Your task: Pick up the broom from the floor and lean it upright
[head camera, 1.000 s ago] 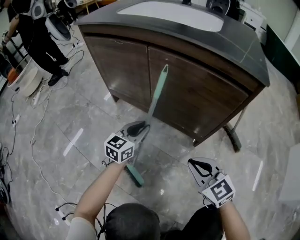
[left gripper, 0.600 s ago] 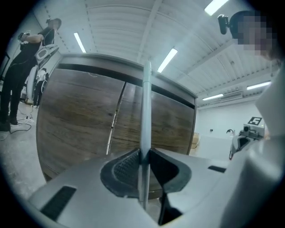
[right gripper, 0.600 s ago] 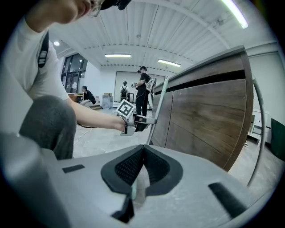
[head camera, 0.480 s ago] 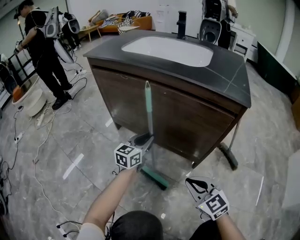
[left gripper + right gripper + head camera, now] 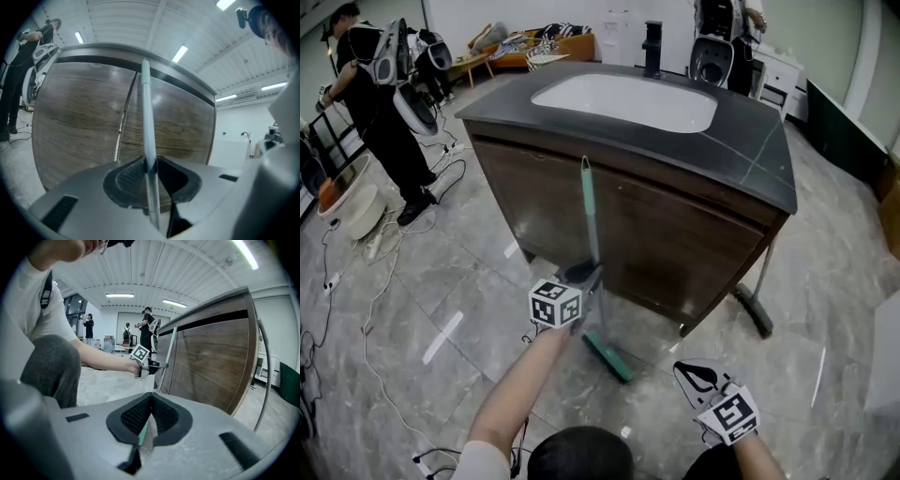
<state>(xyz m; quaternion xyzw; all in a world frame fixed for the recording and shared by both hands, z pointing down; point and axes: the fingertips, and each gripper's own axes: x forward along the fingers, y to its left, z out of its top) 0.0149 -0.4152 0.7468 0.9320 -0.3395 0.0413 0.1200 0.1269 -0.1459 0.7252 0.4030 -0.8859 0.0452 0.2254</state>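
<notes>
The broom stands nearly upright in front of the wooden cabinet (image 5: 675, 234). Its pale green handle (image 5: 590, 216) rises to just under the counter edge, and its green head (image 5: 608, 357) rests on the floor. My left gripper (image 5: 586, 274) is shut on the lower part of the handle. The left gripper view shows the handle (image 5: 146, 108) pinched between the pads, with the cabinet doors close behind. My right gripper (image 5: 698, 375) hangs low at the right, shut and holding nothing. From the right gripper view, the broom handle (image 5: 167, 357) and the left gripper (image 5: 152, 365) appear beside the cabinet.
A dark counter with a white sink (image 5: 623, 98) tops the cabinet. A black-footed metal leg (image 5: 752, 309) stands at its right corner. A person (image 5: 380, 103) stands at the far left among equipment. Cables (image 5: 366, 309) trail over the grey marble floor on the left.
The broom swung from leaning to the right to nearly upright, its head shifting right along the floor. My left gripper rose and moved toward the cabinet with it. The right gripper barely moved.
</notes>
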